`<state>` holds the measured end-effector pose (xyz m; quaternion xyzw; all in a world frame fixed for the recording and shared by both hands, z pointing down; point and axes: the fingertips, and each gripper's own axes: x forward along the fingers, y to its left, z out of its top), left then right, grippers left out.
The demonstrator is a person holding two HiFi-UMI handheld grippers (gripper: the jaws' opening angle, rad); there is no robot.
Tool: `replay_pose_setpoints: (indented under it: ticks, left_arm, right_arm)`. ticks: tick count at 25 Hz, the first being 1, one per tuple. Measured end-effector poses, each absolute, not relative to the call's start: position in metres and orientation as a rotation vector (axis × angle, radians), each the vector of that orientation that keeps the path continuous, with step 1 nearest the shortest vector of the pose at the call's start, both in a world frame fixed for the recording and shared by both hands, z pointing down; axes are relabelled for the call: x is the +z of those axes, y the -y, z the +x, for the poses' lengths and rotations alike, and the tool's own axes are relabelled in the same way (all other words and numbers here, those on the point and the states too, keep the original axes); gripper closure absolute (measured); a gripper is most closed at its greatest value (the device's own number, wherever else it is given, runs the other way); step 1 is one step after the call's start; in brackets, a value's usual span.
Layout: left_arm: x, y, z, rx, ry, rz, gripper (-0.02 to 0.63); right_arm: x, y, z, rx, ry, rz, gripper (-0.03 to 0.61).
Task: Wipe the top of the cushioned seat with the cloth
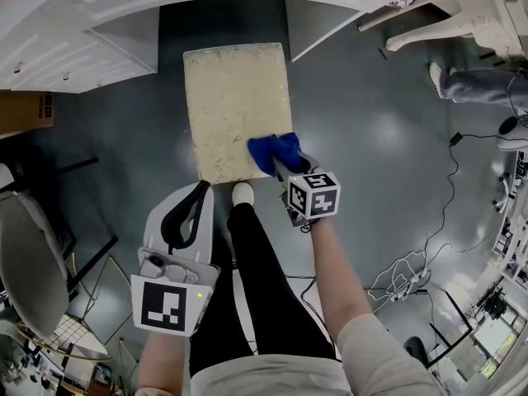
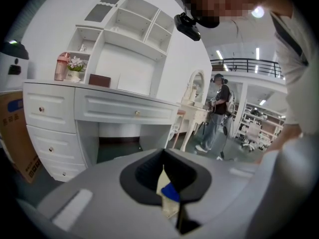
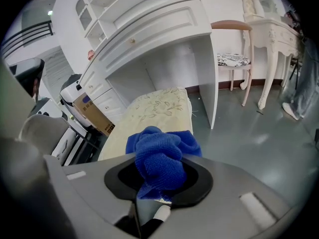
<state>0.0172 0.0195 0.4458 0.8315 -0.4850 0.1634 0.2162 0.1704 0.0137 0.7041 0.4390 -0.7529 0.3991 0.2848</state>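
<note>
The cushioned seat (image 1: 235, 106) stands on the dark floor (image 1: 371, 139) with its long axis running from near to far, its far end tucked under the white dressing table (image 1: 124, 15) and its near end just beyond the person's shoe (image 1: 242, 193). The right gripper (image 1: 279, 167) pinches the bunched blue cloth (image 1: 272, 151) between its jaws, and the cloth lies on the seat's near right corner, spilling toward the right edge. The left gripper (image 1: 191, 200) hangs near and to the left of the seat, apart from it, pointing far, its jaws pressed together on nothing.
</note>
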Motion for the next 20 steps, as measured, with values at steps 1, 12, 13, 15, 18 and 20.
replay_pose_setpoints:
  ticks: [1,12,13,15,18,20]
  left_arm:
    - [0.446,-0.02,0.017,0.452,1.34,2.308,0.614]
    - [0.444,-0.036,-0.01,0.441,1.348,2.302,0.614]
    - [0.444,-0.038,-0.014,0.44,1.353,2.299,0.614]
    - [0.442,-0.04,-0.023,0.437,1.363,2.295,0.614]
    - [0.442,-0.045,-0.036,0.433,1.38,2.285,0.614]
    - [0.442,-0.05,-0.046,0.432,1.392,2.276,0.614]
  right_arm:
    - [0.704,-0.014,0.171,1.069,2.01,1.18,0.456]
    - [0.703,-0.017,0.154,1.057,1.942,1.257,0.459]
    - [0.703,-0.018,0.148,1.052,1.943,1.251,0.459]
    - [0.702,-0.02,0.137,1.04,1.944,1.244,0.459]
    - [0.701,-0.023,0.117,1.033,1.952,1.235,0.459]
    - [0.701,-0.026,0.1,1.024,1.965,1.207,0.459]
